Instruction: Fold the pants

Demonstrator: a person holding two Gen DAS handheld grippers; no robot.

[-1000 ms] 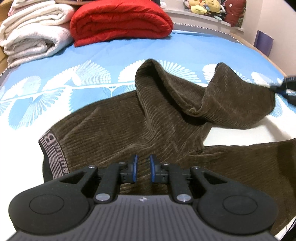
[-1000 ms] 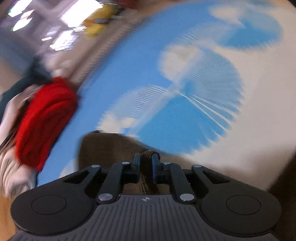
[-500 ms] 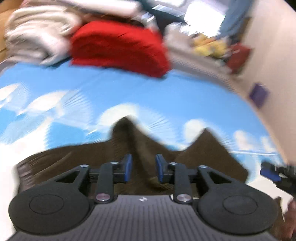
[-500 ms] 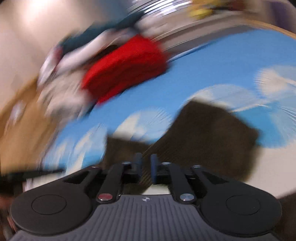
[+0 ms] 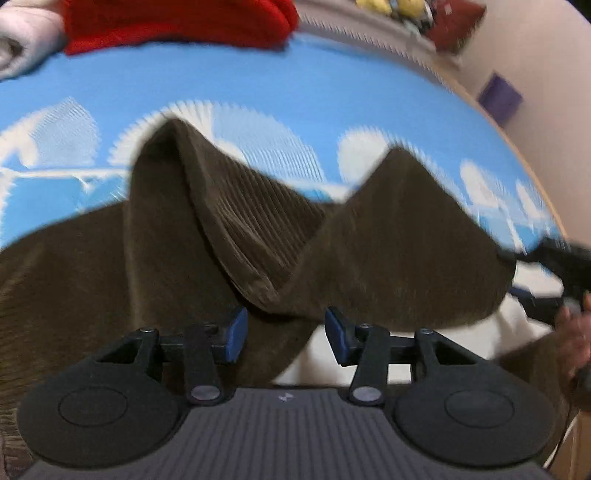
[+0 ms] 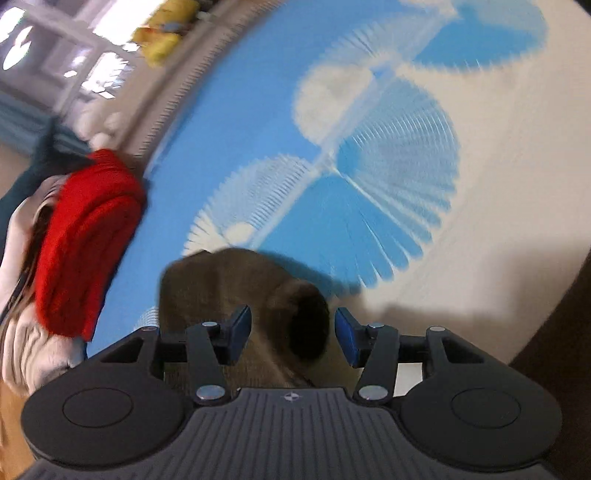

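Brown corduroy pants (image 5: 258,229) lie on the blue and white bedspread (image 5: 258,85), with one leg folded over in two raised peaks. My left gripper (image 5: 282,334) is open just above the folded edge, with cloth lying between and below its blue pads (image 5: 236,332). My right gripper (image 6: 291,338) is open too, with the leg's end (image 6: 258,295) bunched loosely between its pads, not pinched. The right gripper also shows at the right edge of the left wrist view (image 5: 554,266), beside the leg's corner.
A folded red blanket (image 5: 177,18) and white blankets (image 5: 22,37) lie at the far side of the bed. Soft toys (image 5: 391,7) sit on the ledge behind. The red blanket also shows in the right wrist view (image 6: 85,236).
Both grippers have opened. The right one has let go of the leg end that it held a second ago. The left gripper has moved closer to the fold.
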